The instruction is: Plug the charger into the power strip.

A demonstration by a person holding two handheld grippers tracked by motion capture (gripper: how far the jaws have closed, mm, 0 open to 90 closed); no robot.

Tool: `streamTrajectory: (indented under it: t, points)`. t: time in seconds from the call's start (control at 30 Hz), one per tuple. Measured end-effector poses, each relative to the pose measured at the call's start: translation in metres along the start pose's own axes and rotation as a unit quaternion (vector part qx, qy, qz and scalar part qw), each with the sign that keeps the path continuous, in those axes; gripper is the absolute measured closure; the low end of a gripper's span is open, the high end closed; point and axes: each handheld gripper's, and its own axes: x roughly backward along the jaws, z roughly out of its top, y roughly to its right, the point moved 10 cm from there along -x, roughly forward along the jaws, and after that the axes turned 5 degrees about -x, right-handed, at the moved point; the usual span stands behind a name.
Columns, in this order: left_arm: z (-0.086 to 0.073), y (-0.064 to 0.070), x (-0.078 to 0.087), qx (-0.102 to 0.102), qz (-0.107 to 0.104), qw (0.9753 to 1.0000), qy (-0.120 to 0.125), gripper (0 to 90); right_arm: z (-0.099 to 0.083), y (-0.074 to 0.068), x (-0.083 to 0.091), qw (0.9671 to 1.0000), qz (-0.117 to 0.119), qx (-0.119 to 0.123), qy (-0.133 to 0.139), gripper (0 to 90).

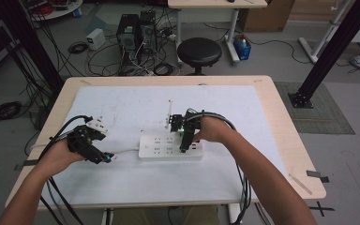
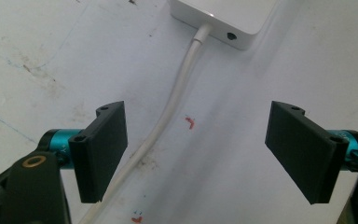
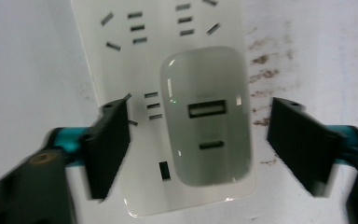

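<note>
tools sit wide open, holding nothing. left tool [image 2: 196, 156] waits over the cord [image 2: 168, 116], maybe to keep it from sliding. right tool [image 3: 198, 144] hangs above the charger [image 3: 205, 116], which sits plugged into the strip [image 1: 170, 146] mid table [image 1: 262, 89], ready to grab it.

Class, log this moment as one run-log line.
left tool: open over cable | right tool: open around charger | charger: on power strip
</note>
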Motion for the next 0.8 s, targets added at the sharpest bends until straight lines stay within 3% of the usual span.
streamTrajectory:
  t: [0.07, 0.1, 0.2, 0.27, 0.33, 0.37, 0.43, 0.53, 0.57, 0.6, 0.8]
  points:
    - [0.001, 0.0, 0.0, -0.002, 0.001, 1.0, 0.002, 20.9, 0.003, 0.001, 0.007, 0.9998, 0.001, -0.012, 0.016, 15.9]
    - [0.002, 0.001, 0.001, -0.001, 0.001, 1.0, 0.003, 20.9, 0.004, -0.001, 0.009, 0.9996, 0.013, -0.023, 0.015, 11.6]
    - [0.003, 0.003, 0.0, 0.001, -0.001, 1.0, 0.006, 20.9, 0.008, -0.004, 0.014, 0.9991, 0.02, -0.031, 0.022, 11.5]
    - [0.003, 0.004, 0.0, 0.003, -0.001, 1.0, 0.008, 20.9, 0.007, -0.007, 0.017, 0.9991, 0.029, -0.027, 0.017, 11.5]
    - [0.003, 0.003, 0.001, 0.0, -0.001, 1.0, 0.006, 20.9, 0.007, -0.012, 0.021, 0.9981, 0.054, -0.015, 0.024, 11.5]
    - [0.004, 0.004, 0.001, 0.001, -0.002, 1.0, 0.008, 20.9, 0.007, -0.012, 0.023, 0.9983, 0.051, -0.014, 0.026, 11.5]
    - [0.005, 0.004, 0.001, 0.002, -0.002, 0.9999, 0.01, 20.9, 0.009, -0.005, 0.025, 0.9991, 0.011, -0.028, 0.031, 11.5]
    - [0.006, 0.005, 0.002, -0.003, -0.002, 1.0, 0.009, 20.9, 0.008, 0.001, 0.033, 0.9984, -0.012, -0.039, 0.041, 11.3]
    - [0.007, 0.004, 0.002, -0.004, -0.002, 0.9999, 0.011, 20.9, 0.008, 0.002, 0.036, 0.998, -0.013, -0.041, 0.046, 9.2]
    - [0.008, 0.004, 0.003, -0.004, -0.001, 0.9999, 0.012, 20.9, 0.007, 0.003, 0.039, 0.9974, -0.014, -0.052, 0.048, 0.6]
    - [0.011, 0.005, 0.004, -0.005, -0.001, 0.9999, 0.013, 20.9, -0.001, 0.011, 0.054, 0.9947, -0.012, -0.079, 0.064, 0.7]
